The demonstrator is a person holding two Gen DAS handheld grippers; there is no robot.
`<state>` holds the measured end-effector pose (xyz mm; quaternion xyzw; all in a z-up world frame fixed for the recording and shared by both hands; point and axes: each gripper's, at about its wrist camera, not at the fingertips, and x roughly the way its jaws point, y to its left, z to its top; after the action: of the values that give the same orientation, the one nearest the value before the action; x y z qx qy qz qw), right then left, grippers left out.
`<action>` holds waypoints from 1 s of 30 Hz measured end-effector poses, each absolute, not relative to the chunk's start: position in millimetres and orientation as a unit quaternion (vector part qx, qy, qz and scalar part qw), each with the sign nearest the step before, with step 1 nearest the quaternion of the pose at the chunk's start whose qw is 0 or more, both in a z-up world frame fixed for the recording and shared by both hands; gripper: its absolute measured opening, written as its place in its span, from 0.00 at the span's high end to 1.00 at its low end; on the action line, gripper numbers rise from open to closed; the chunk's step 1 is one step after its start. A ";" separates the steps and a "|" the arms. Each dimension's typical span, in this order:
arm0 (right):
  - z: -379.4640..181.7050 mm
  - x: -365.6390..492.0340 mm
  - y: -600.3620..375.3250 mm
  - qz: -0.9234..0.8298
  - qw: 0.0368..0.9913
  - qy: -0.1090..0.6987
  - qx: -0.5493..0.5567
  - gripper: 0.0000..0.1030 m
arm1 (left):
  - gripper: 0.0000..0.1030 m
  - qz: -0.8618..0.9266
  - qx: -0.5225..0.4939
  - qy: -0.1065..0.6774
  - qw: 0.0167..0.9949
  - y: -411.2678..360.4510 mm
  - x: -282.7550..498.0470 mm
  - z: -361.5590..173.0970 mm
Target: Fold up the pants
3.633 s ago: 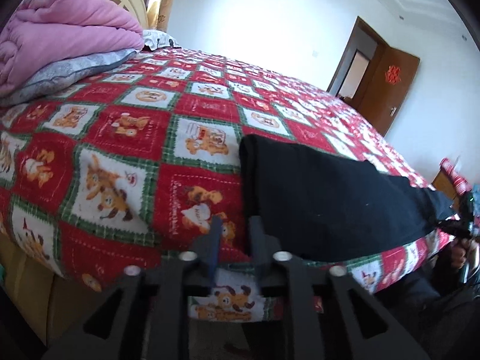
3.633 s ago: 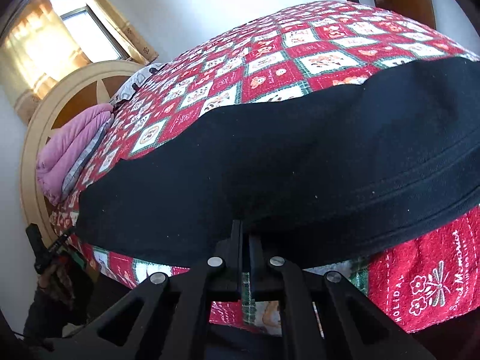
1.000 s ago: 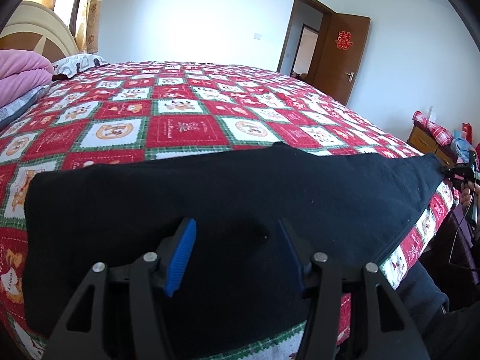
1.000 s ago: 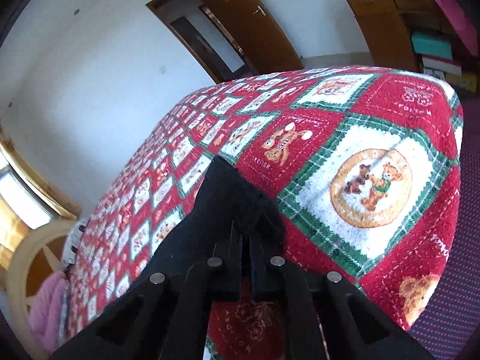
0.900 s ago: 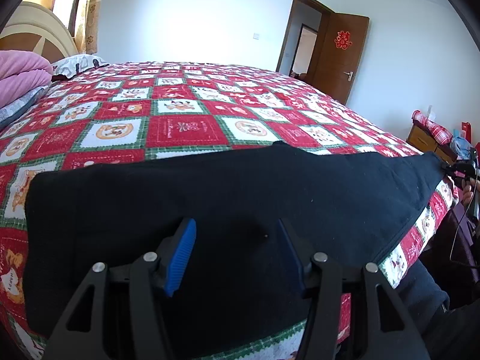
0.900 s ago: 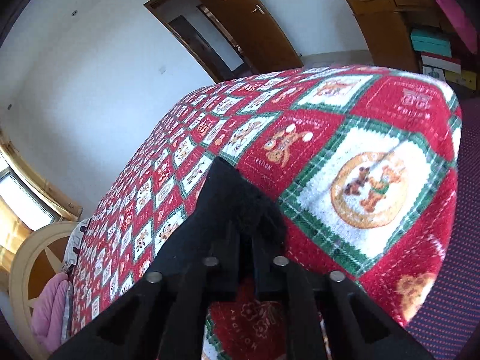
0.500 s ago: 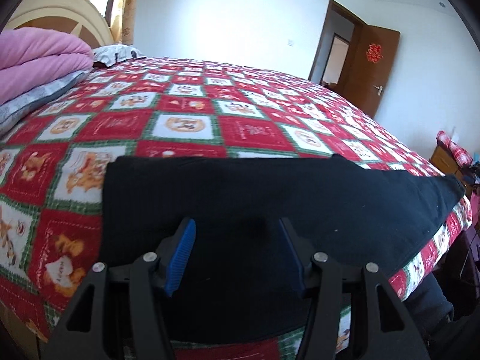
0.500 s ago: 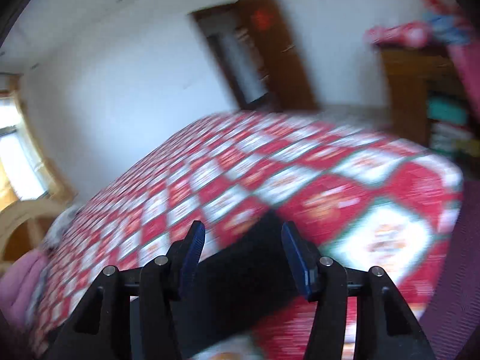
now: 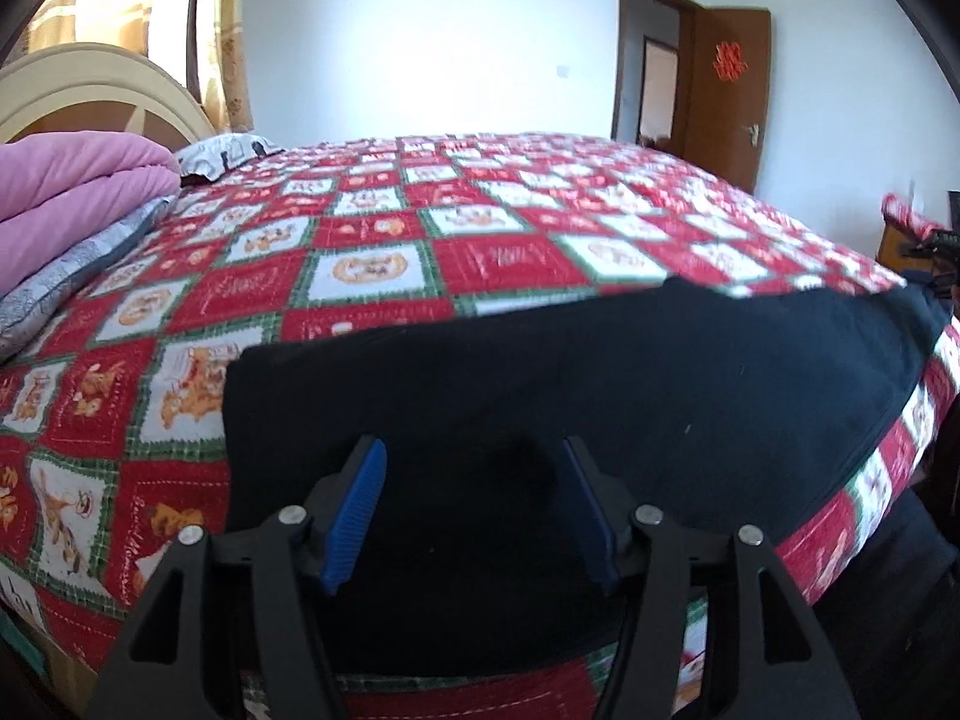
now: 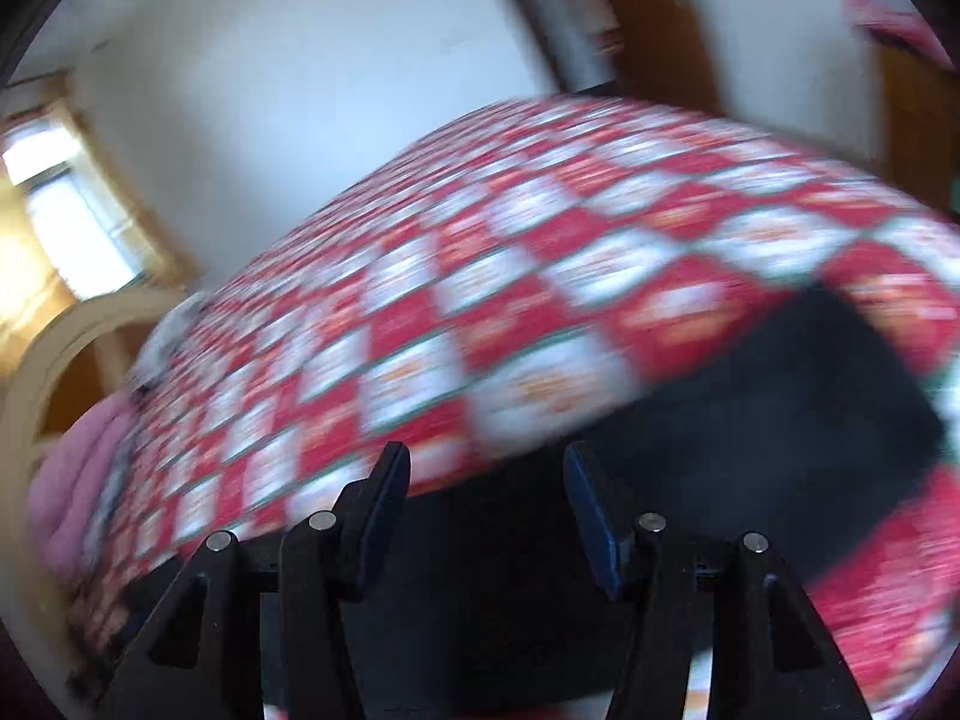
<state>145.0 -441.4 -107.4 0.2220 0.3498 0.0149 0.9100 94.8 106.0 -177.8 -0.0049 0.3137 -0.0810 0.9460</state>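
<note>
Bed (image 9: 372,222) mostly open: quilt bare from middle to far edge, free passage there. Black pants (image 9: 600,396) lie flat along near edge, low, no barrier to a pass above. Headboard end blocked: pink duvet (image 9: 66,198) stacked on grey pillow (image 9: 78,276) at near corner, patterned pillow (image 9: 222,153) behind, headboard (image 9: 102,90) rising past them. Foot end: wooden cabinet (image 9: 900,240) just off the bed. Right wrist view blurred; bed top (image 10: 480,276) looks bare beyond pants.

A red paper ornament (image 9: 729,60) resembling a Chinese character hangs on the brown door (image 9: 733,93); script on the bedspread (image 9: 372,258) is illegible.
</note>
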 end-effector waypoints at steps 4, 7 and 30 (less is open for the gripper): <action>-122.4 187.2 -339.6 0.145 0.880 0.400 0.212 0.47 | 0.31 -0.110 -0.010 0.300 0.947 88.9 95.5 -167.8; -135.4 213.6 -263.7 0.230 0.839 0.439 0.223 0.47 | 0.28 -0.127 -0.004 0.299 0.946 77.2 98.5 -169.6; -207.3 294.8 -62.5 0.304 0.703 0.609 0.205 0.86 | 0.19 -0.146 -0.017 0.294 0.944 73.3 98.8 -192.2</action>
<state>294.8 -62.5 -207.3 0.2052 0.6093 0.3044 0.7028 98.8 73.3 -192.2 -0.0171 0.2940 -0.1458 0.9445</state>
